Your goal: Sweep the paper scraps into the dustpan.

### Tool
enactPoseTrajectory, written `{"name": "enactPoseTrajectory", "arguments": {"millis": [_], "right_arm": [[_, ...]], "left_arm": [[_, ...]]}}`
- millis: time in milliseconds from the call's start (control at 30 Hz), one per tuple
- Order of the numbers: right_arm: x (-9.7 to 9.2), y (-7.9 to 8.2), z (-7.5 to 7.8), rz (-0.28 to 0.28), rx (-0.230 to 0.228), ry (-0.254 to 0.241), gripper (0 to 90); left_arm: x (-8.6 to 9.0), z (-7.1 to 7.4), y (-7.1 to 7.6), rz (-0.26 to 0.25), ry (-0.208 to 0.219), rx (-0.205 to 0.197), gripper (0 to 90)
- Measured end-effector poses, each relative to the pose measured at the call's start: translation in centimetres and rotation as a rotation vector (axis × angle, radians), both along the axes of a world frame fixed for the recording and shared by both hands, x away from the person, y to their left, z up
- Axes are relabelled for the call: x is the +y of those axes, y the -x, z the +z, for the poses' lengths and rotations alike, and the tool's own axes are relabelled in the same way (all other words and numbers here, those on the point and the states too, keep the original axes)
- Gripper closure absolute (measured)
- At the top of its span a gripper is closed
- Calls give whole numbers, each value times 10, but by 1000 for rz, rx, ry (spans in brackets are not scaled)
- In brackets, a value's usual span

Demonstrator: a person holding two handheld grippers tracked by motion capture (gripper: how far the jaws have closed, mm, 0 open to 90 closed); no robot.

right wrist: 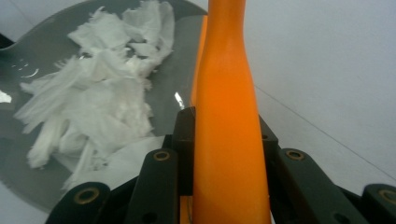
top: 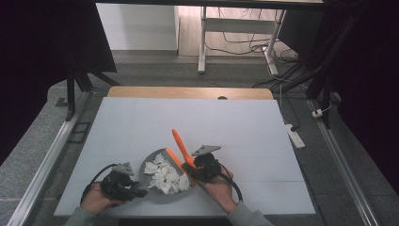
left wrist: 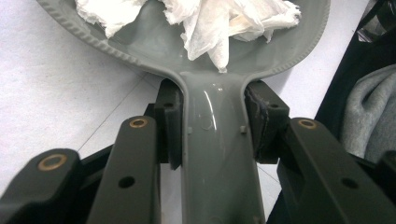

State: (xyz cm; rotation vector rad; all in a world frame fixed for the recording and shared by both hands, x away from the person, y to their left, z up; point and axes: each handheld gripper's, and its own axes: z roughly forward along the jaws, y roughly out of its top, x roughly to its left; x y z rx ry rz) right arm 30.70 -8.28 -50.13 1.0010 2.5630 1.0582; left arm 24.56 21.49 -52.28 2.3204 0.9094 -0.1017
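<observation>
dustpan [top: 162, 186] handle clamped in left tool [left wrist: 217, 130]; right tool [right wrist: 226, 140] grips orange brush [top: 181, 148] beside tissue scraps [top: 164, 176].

A white bench [top: 188, 117] with a wooden far edge [top: 188, 92] stands on grey carpet [top: 155, 70]. Metal rails [top: 47, 160] run along the floor on both sides. Beyond the bench are a white desk frame [top: 203, 42] and a tangle of black cables [top: 244, 44] on a pale wooden floor. A white power strip [top: 295, 135] lies to the right. Dark curtains [top: 42, 52] close both sides; a white wall panel [top: 136, 26] stands behind.
</observation>
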Motion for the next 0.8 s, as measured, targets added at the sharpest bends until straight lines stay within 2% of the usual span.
{"name": "enactPoseTrajectory", "arguments": {"millis": [100,133,267,367,467,633,800], "right_arm": [[4,4,2,15,14,-30,707],[12,9,3,37,17,-39,708],[27,15,5,87,3,-40,707],[29,15,8,89,-19,-40,707],[19,8,15,53,-53,-59,707],[0,-2,22,-7,-59,-89,707],[-13,-8,28,-37,-69,-113,707]], "left_arm": [[-1,0,0,1,2,1,613],[-2,0,0,2,1,1,613],[-3,0,-1,6,3,0,614],[-3,-1,-1,8,6,-2,613],[-2,-1,-1,10,13,-6,613],[-2,-2,-1,24,17,-14,613],[2,-2,-2,42,34,-28,613]]}}
